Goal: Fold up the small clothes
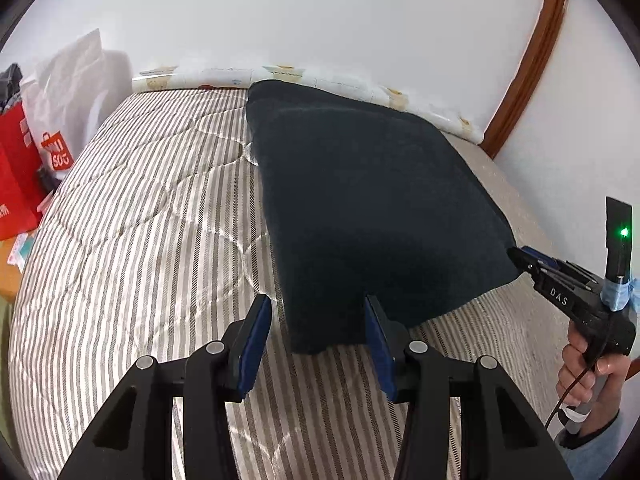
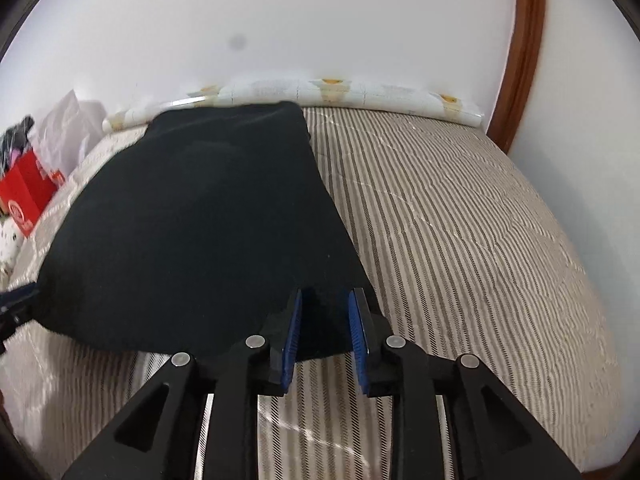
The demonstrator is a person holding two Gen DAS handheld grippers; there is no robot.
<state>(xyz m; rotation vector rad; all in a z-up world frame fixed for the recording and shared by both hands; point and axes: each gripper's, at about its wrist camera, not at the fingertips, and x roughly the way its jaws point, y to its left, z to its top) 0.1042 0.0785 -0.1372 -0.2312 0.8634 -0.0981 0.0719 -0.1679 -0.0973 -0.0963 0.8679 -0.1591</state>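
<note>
Bed [image 1: 140, 208]: striped quilted cover, runs ahead of both tools to the white wall.

Dark garment [image 1: 360, 200]: lies flat on the bed, long axis running away from the tools. Near left corner sits between the fingers of the left tool [image 1: 320, 328]; near right corner between those of the right tool [image 2: 326, 320].

Left tool: jaws stand apart, wider than the cloth corner; pads do not appear to press it. Released.

Right tool: jaws parted, a gap shows on either side of the cloth. Released. A hand [image 1: 592, 368] holds its grip.

Judgement: near hem just laid down, or about to be taken up; cannot tell which.

To do well: if regrasping, seat both corners deep between the pads, close evenly, lift both sides together, keep the hem taut, carry it straight to the far edge so corners meet.
</note>
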